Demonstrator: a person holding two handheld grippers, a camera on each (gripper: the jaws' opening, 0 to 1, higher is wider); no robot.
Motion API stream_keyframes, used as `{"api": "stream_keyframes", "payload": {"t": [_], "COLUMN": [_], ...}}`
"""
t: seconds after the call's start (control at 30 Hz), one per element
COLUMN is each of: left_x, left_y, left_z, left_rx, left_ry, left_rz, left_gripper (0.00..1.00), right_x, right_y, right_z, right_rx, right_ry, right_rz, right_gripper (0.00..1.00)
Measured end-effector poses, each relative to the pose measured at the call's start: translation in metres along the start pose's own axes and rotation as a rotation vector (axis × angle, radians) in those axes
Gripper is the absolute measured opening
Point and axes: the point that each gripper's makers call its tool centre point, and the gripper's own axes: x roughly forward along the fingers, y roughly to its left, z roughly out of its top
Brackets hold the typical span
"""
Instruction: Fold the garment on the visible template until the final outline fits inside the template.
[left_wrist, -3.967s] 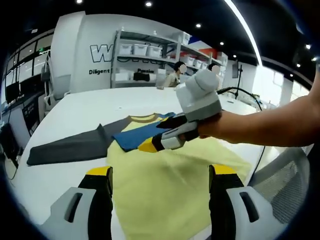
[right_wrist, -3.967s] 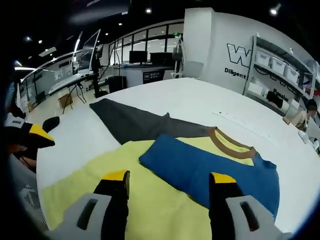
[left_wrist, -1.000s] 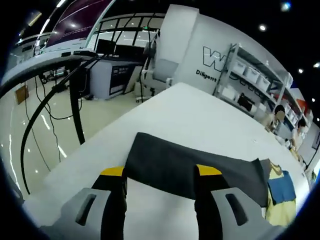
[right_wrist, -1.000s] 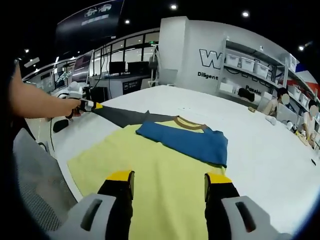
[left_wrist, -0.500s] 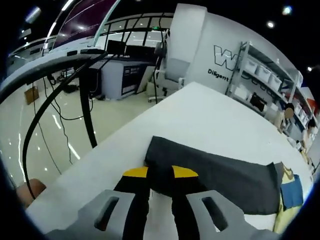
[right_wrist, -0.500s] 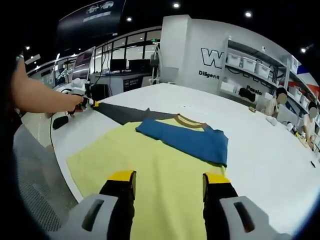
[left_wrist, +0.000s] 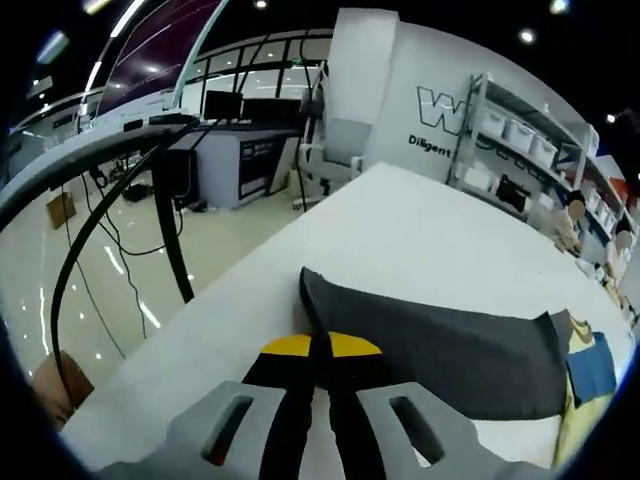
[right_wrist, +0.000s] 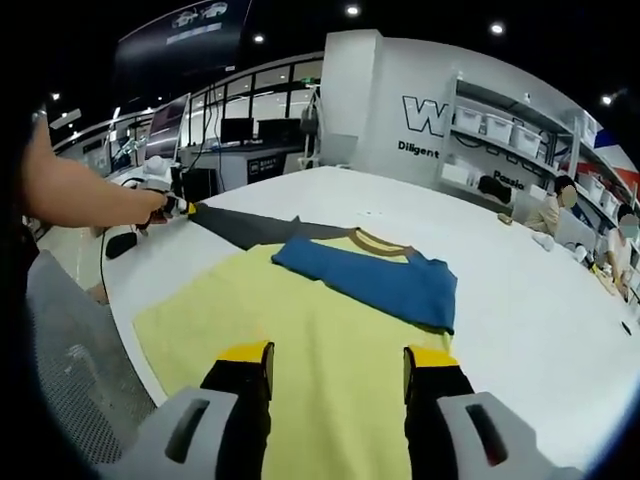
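A yellow shirt (right_wrist: 300, 310) lies flat on the white table (right_wrist: 520, 300), with its blue sleeve (right_wrist: 370, 280) folded across the chest below the brown collar (right_wrist: 380, 243). Its dark grey sleeve (left_wrist: 430, 340) stretches out toward the table's edge. My left gripper (left_wrist: 320, 345) is shut on the cuff end of that grey sleeve, which curls up slightly at the jaws. In the right gripper view the left gripper (right_wrist: 185, 207) sits at the grey sleeve (right_wrist: 250, 228) tip, held by a person's arm (right_wrist: 80, 195). My right gripper (right_wrist: 335, 355) hovers open over the yellow hem.
The table edge (left_wrist: 200, 330) runs close beside the left gripper, with floor, a black cable stand (left_wrist: 170, 230) and desks (left_wrist: 240, 140) beyond. A mesh chair back (right_wrist: 70, 350) stands at the near left. Shelving with bins (right_wrist: 510, 130) and seated people (right_wrist: 550, 205) are far behind.
The left jaws have gone from wide open around the grey sleeve end to shut on it, and the cuff edge has lifted a little. The right gripper has hardly moved.
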Motion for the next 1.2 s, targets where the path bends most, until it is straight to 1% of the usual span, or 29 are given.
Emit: {"api": "stream_keyframes", "payload": {"t": [0.07, 0.13, 0.27, 0.53, 0.6, 0.63, 0.7, 0.73, 0.87, 0.9, 1.0, 1.07, 1.2], "left_x": [-0.002, -0.006, -0.016, -0.035, -0.043, -0.044, -0.05, -0.055, -0.066, -0.07, -0.08, -0.083, -0.095], "left_y": [-0.003, -0.01, -0.03, -0.067, -0.082, -0.084, -0.094, -0.104, -0.126, -0.134, -0.155, -0.162, -0.188], "left_z": [0.004, 0.01, 0.025, 0.049, 0.059, 0.061, 0.068, 0.073, 0.083, 0.086, 0.092, 0.094, 0.099], "left_rx": [0.012, 0.022, 0.058, 0.084, 0.094, 0.097, 0.106, 0.107, 0.138, 0.148, 0.169, 0.172, 0.197], "left_ry": [-0.008, -0.023, -0.061, -0.131, -0.155, -0.158, -0.174, -0.186, -0.213, -0.222, -0.242, -0.248, -0.269], "left_rz": [-0.005, -0.019, -0.056, -0.123, -0.155, -0.159, -0.177, -0.198, -0.238, -0.251, -0.283, -0.296, -0.333], "left_gripper": [0.0, 0.0, 0.0, 0.0, 0.0, 0.0, 0.0, 0.0, 0.0, 0.0, 0.0, 0.0, 0.0], "right_x": [0.0, -0.001, -0.002, -0.005, -0.008, -0.008, -0.01, -0.012, -0.02, -0.022, -0.028, -0.031, -0.031], "right_y": [-0.001, -0.001, -0.001, -0.001, -0.001, -0.001, 0.0, -0.001, -0.006, -0.006, -0.008, -0.008, -0.009], "right_z": [0.0, 0.001, 0.001, 0.003, 0.005, 0.005, 0.004, 0.005, 0.007, 0.005, -0.001, 0.001, 0.0], "right_rx": [0.002, 0.005, 0.006, 0.01, 0.007, 0.007, 0.004, 0.001, -0.032, -0.034, -0.025, -0.022, -0.029], "right_ry": [-0.001, -0.006, -0.005, -0.014, -0.019, -0.019, -0.016, -0.015, -0.016, -0.011, -0.005, -0.016, -0.023], "right_rz": [-0.002, -0.003, -0.006, -0.004, -0.004, -0.004, -0.004, -0.005, -0.028, -0.03, -0.033, -0.033, -0.034], "right_gripper": [0.5, 0.5, 0.5, 0.5, 0.5, 0.5, 0.5, 0.5, 0.5, 0.5, 0.5, 0.5, 0.49]}}
